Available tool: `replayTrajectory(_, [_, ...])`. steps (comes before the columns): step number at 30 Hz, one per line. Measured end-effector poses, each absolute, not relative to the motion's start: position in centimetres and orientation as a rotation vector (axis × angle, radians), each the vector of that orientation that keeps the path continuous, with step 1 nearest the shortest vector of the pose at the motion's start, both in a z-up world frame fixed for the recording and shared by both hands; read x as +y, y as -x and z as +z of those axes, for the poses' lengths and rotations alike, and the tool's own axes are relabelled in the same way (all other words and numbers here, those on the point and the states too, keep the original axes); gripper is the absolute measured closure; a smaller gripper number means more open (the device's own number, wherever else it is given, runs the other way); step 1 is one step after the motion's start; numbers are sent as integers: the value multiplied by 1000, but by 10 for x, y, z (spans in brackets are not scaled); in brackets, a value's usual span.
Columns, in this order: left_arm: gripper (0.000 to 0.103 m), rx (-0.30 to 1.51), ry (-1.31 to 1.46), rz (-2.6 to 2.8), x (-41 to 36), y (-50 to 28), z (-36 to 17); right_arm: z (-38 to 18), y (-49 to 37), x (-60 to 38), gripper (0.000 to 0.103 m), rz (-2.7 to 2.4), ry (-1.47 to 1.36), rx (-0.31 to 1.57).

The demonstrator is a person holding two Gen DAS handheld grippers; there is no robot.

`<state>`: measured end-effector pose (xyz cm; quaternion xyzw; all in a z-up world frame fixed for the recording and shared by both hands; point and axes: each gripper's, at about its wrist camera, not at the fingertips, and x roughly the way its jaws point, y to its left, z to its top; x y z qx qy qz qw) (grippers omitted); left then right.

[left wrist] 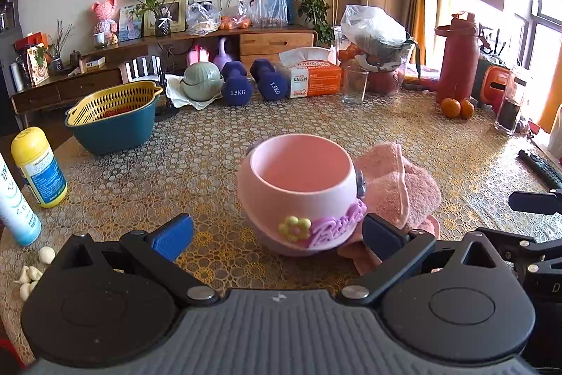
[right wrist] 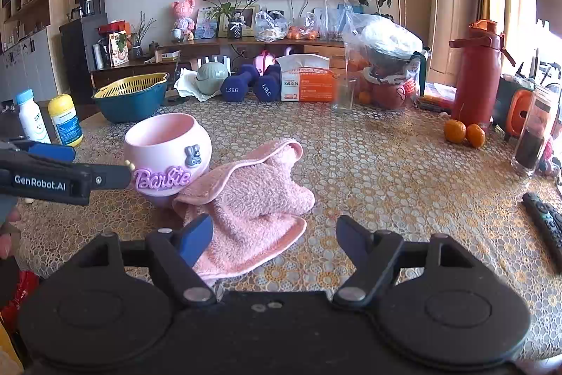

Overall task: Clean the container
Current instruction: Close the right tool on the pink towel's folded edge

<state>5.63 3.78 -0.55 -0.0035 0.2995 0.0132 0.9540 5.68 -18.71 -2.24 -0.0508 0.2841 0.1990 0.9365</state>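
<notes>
Cleaning looks barely begun, as far as we can judge: the pink container [left wrist: 298,195] stands upright and empty at the centre of the left wrist view, and the pink towel [right wrist: 253,199] lies crumpled on the surface [right wrist: 386,171], touching the container's base, with nothing gripping it. We hold the left gripper [left wrist: 277,234] with its jaws spread wide just in front of the container, one blue pad near each side, neither visibly touching it. In the right wrist view we hold the right gripper [right wrist: 274,238] spread too, low in the frame, its left pad over the towel's near edge. What seems left is everything: seize the container, pick up the towel, wipe the inside. Around us the surface is busy but mostly clear of our path: a yellow bottle [left wrist: 38,167] at the left edge, a blue basin [left wrist: 116,125] in the upper left, dumbbells [left wrist: 253,83] and a tissue box [left wrist: 312,76] behind, oranges [right wrist: 463,132] and a remote [right wrist: 544,227] on the right.
</notes>
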Motion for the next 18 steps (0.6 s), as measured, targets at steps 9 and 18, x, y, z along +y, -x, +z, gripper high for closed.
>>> replayTrajectory(9, [0,573,-144,-139,40,-79,-7,-35,-85,-165,26,525,163,605])
replayTrajectory(18, [0,584,-376,-302,35,-85,-18,-52,-105,-140,26,630,270,639])
